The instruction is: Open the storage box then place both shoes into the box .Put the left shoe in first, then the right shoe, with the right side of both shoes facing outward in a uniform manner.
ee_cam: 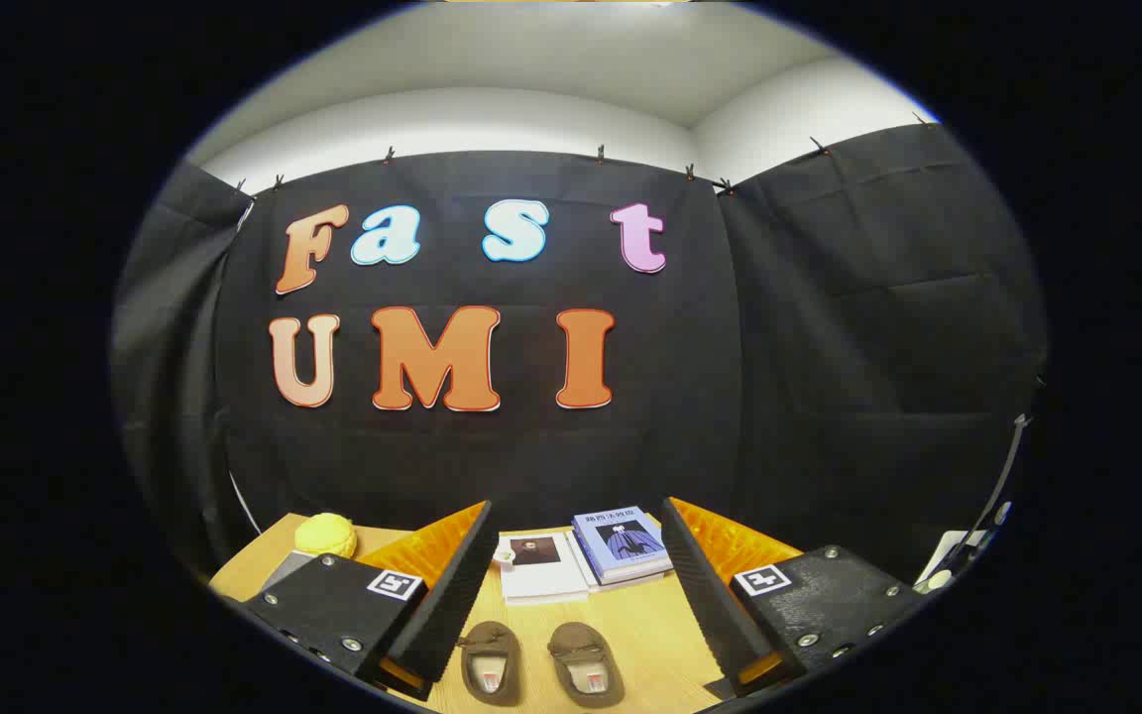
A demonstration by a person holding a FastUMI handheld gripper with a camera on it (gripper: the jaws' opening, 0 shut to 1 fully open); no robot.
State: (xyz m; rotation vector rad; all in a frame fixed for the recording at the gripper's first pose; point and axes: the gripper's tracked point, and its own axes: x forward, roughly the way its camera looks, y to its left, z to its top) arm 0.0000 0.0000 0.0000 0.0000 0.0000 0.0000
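Observation:
Two small brown slip-on shoes lie side by side on the wooden table point(650, 635), toes pointing away from me. The left-hand shoe point(492, 662) and the right-hand shoe point(586, 662) both sit between my fingers, low and close to me. My gripper point(576, 580) is open wide and held above the table, with nothing between its fingers. One finger point(452, 585) stands left of the shoes, the other point(710, 595) to their right.
Beyond the shoes, a white book point(541, 565) and a small stack topped by a blue book point(623, 543) lie at the table's far edge. A yellow rounded object point(325, 535) rests at the far left, on a grey thing. The black booth wall rises behind the table.

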